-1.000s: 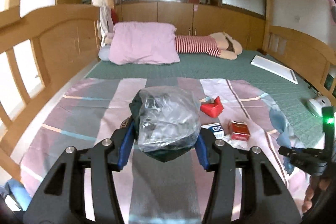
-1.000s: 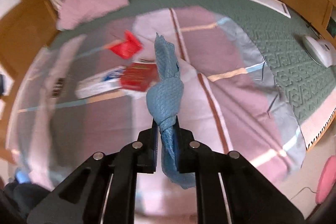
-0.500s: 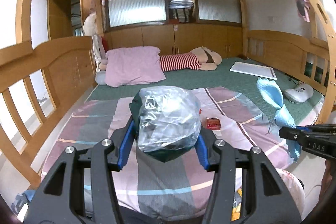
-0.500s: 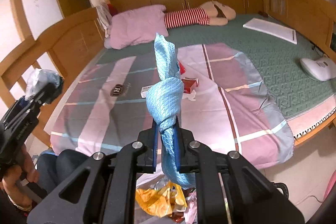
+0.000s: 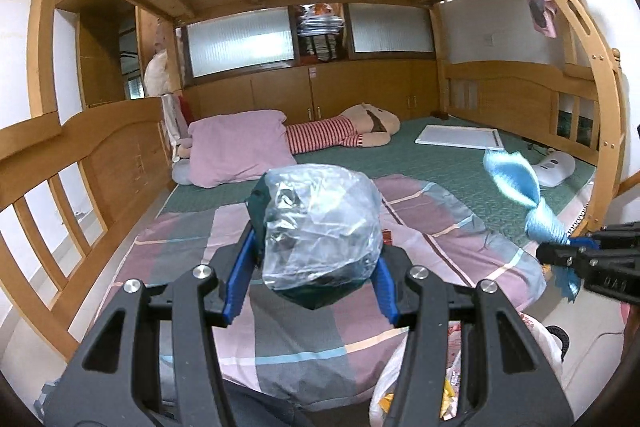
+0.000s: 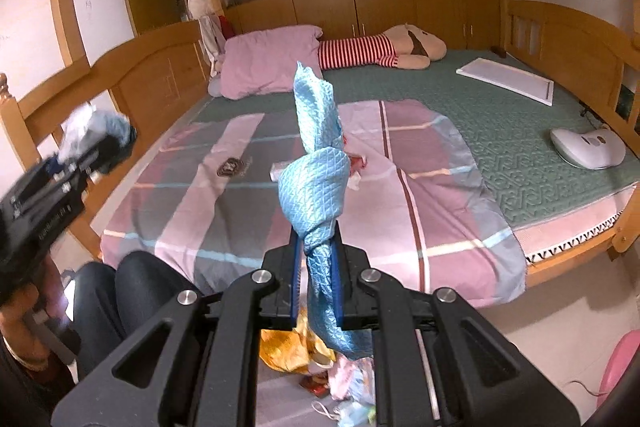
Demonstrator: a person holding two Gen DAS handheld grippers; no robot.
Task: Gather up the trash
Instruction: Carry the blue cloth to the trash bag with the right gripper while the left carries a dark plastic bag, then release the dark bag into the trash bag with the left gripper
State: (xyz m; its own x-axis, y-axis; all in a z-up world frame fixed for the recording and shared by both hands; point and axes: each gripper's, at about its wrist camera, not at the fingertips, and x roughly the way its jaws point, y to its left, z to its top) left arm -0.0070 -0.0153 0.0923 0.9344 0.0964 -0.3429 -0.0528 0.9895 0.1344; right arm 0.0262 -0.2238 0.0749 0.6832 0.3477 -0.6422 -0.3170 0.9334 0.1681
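My left gripper (image 5: 310, 281) is shut on a crumpled clear plastic wrapper with a dark green piece inside (image 5: 320, 235), held above the bed's near edge. My right gripper (image 6: 318, 269) is shut on a knotted light blue cloth (image 6: 314, 187); it also shows in the left wrist view (image 5: 520, 195). More trash lies on the striped sheet (image 6: 224, 211): a white box (image 6: 282, 171) and red packets (image 6: 354, 163). A trash bag with yellow wrappers (image 6: 292, 349) sits on the floor below the right gripper.
A pink pillow (image 6: 268, 67) and a striped plush toy (image 6: 380, 51) lie at the bed's far end. A white board (image 6: 506, 79) and a white device (image 6: 586, 147) lie on the green mat. Wooden rails (image 5: 80, 163) frame the bed. The person's knees (image 6: 132, 291) are close.
Both grippers have pulled back from over the bed and risen, each still holding its item. The bed now looks farther off, and the floor and trash bag have come into view.
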